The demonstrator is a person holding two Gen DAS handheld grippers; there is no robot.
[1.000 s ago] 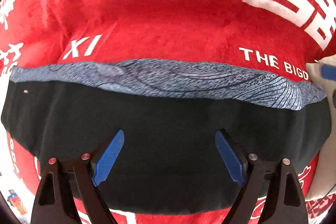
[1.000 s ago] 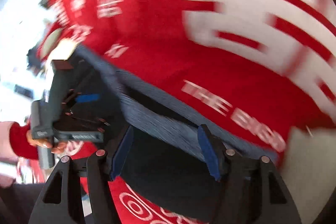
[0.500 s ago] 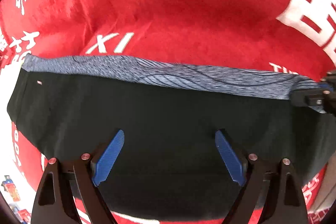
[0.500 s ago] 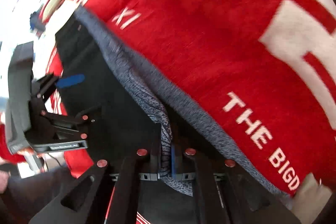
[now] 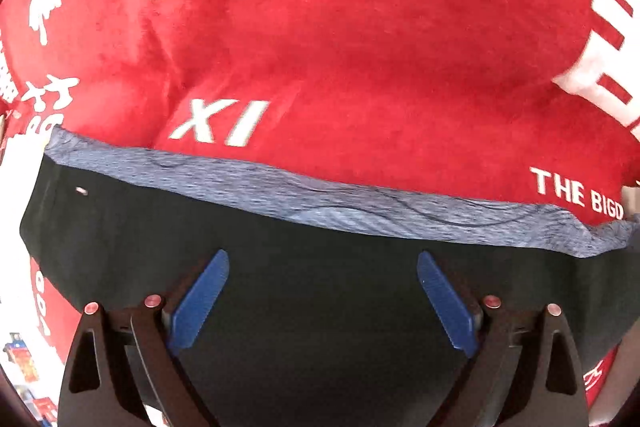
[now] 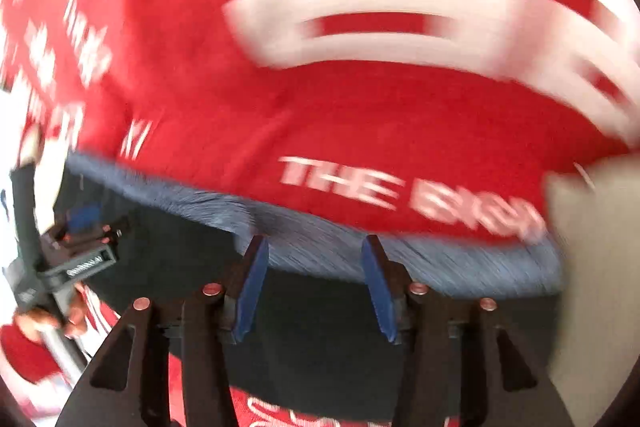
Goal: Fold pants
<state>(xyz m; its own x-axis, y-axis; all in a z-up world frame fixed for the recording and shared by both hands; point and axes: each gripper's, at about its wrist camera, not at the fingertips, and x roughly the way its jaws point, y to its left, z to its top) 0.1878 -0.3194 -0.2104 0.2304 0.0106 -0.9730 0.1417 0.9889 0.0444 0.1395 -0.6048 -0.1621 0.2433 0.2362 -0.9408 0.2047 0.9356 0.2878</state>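
Black pants [image 5: 304, 307] are lying crosswise on a red blanket [image 5: 360, 47], grey waistband [image 6: 400, 259] just ahead of the right gripper [image 6: 316, 283], which has just been opening, while the left gripper [image 5: 322, 295] is hovering unclenched over them.

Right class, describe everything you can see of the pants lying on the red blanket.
The pants are black, seemingly a soft knit, with a wide heathered blue-grey waistband marked by thin dark wavy lines. They lie flat on a plush red blanket with white lettering, the waistband on the side away from the cameras. A tiny pale tag shows near the left end in the left wrist view. Both grippers stand over the black cloth, jaws apart, nothing visibly pinched. The right wrist view is motion-blurred.
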